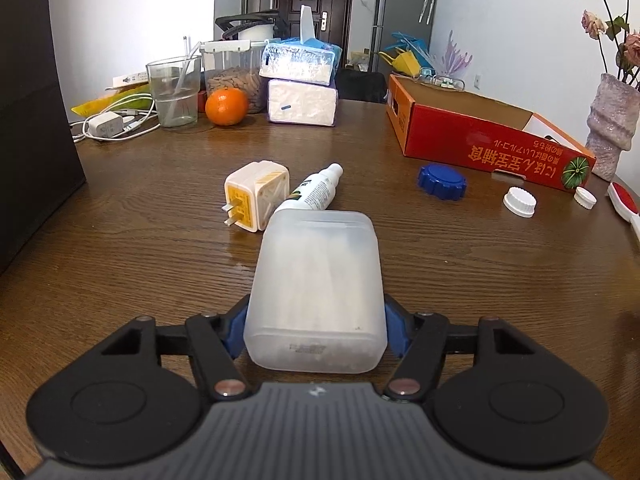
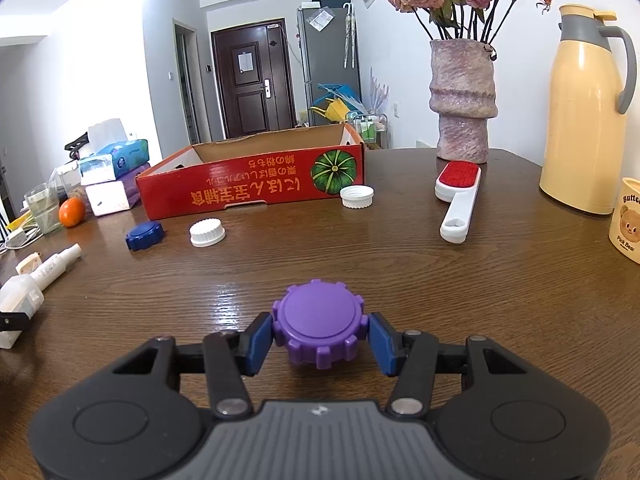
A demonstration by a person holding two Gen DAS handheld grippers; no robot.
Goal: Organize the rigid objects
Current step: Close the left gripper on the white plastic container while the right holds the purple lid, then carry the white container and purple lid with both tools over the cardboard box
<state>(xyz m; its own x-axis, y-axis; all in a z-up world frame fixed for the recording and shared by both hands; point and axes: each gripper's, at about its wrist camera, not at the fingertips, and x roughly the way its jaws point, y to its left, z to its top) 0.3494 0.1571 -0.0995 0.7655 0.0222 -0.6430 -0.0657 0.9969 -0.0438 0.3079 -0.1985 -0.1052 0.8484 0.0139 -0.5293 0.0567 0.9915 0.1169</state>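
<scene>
Clutter is being sorted: the frosted case (image 1: 316,292) is pinched by the left gripper (image 1: 316,330) above the table (image 1: 160,248), the purple cap (image 2: 320,322) by the right gripper (image 2: 320,340), presumably bound for the red box (image 2: 248,188).

1. The right gripper (image 2: 320,336) holds a purple cap (image 2: 320,322) between its blue fingers (image 2: 258,342), just above the table (image 2: 500,300).
2. Farther away, a blue cap (image 2: 145,235) and a white cap (image 2: 207,232) lie before the red box (image 2: 256,188).
</scene>
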